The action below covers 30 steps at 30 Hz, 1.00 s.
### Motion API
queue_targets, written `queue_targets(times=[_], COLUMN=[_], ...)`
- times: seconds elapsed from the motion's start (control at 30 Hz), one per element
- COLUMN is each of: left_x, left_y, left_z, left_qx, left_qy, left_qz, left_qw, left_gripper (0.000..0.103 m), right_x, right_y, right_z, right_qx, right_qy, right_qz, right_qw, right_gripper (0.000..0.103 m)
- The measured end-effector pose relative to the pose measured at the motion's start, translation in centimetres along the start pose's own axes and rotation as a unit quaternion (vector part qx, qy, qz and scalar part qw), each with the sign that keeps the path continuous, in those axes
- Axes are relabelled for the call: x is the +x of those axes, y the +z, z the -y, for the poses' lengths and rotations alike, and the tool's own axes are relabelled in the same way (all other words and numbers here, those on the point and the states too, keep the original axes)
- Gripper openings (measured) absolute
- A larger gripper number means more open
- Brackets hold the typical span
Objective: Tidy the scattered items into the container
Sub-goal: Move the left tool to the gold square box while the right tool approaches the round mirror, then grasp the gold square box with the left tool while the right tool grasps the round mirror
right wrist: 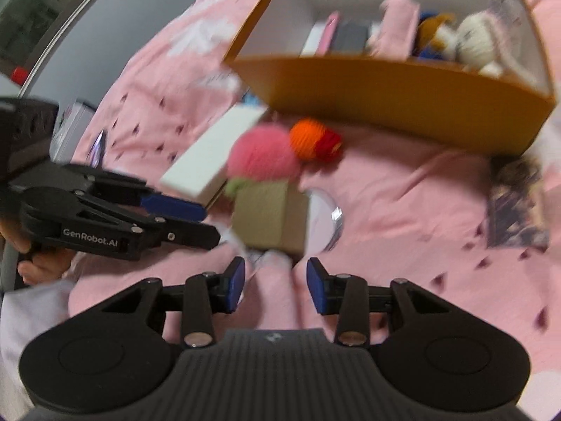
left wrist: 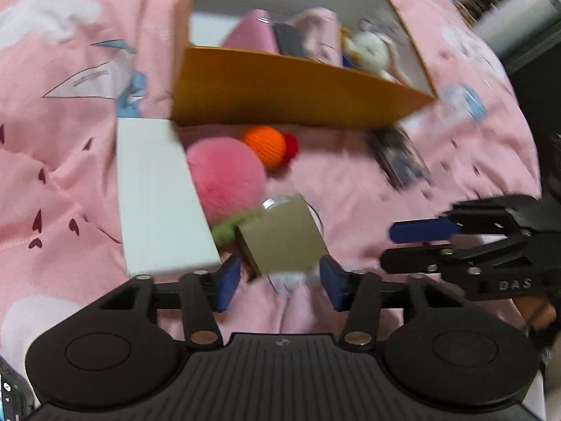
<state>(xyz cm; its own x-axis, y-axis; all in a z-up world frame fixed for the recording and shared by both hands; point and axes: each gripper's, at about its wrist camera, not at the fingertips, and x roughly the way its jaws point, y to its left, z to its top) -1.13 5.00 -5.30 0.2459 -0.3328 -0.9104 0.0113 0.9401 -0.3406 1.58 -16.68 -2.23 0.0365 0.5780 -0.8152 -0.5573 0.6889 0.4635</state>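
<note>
The orange cardboard container [left wrist: 298, 91] [right wrist: 385, 98] stands open on the pink bedding and holds a white plush toy [left wrist: 368, 51] and other items. In front of it lie a long white box [left wrist: 157, 196] [right wrist: 210, 154], a pink plush ball [left wrist: 224, 175] [right wrist: 263, 154], an orange-and-red knitted ball [left wrist: 266, 144] [right wrist: 308, 138] and a small tan box [left wrist: 280, 235] [right wrist: 270, 214]. My left gripper [left wrist: 280, 282] [right wrist: 210, 224] is open, its pads just short of the tan box, not pressing it. My right gripper [right wrist: 277, 282] [left wrist: 396, 245] is open over bare bedding, near the same box.
A dark printed packet [left wrist: 399, 158] [right wrist: 519, 203] lies to the right, near the container's corner. A round clear object [right wrist: 329, 210] sits behind the tan box, and something green [left wrist: 228, 228] pokes out under the pink ball. A hand [right wrist: 42, 263] holds the left gripper.
</note>
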Motion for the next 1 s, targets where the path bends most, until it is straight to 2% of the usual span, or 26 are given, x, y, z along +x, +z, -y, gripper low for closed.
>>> queue_targets(times=[0.13, 0.43, 0.57, 0.73, 1.0], left_x=[1.5, 3.6, 4.3, 5.4, 6.0], left_y=[0.8, 1.3, 1.8, 2.4, 2.1], left_z=[0.0, -0.3, 0.2, 1.3, 4.0], left_qx=[-0.022, -0.050, -0.053, -0.034, 0.043], left_qy=[0.008, 0.001, -0.008, -0.006, 0.041], left_qz=[-0.013, -0.025, -0.024, -0.029, -0.039], left_qw=[0.9997, 0.9984, 0.9982, 0.9990, 0.9974], left_gripper=[0.065, 0.065, 0.067, 0.072, 0.079], right_x=[0.3, 4.9, 5.3, 4.7, 5.0], right_y=[1.1, 1.9, 1.6, 1.3, 0.8], right_z=[1.2, 4.1, 4.2, 4.4, 5.0], right_qx=[-0.004, 0.030, 0.024, 0.018, 0.028], right_qy=[-0.038, -0.038, -0.047, -0.054, -0.056], right_qz=[0.014, -0.029, -0.029, -0.025, -0.022], right_qw=[0.999, 0.998, 0.998, 0.998, 0.998], right_gripper=[0.043, 0.043, 0.041, 0.041, 0.040])
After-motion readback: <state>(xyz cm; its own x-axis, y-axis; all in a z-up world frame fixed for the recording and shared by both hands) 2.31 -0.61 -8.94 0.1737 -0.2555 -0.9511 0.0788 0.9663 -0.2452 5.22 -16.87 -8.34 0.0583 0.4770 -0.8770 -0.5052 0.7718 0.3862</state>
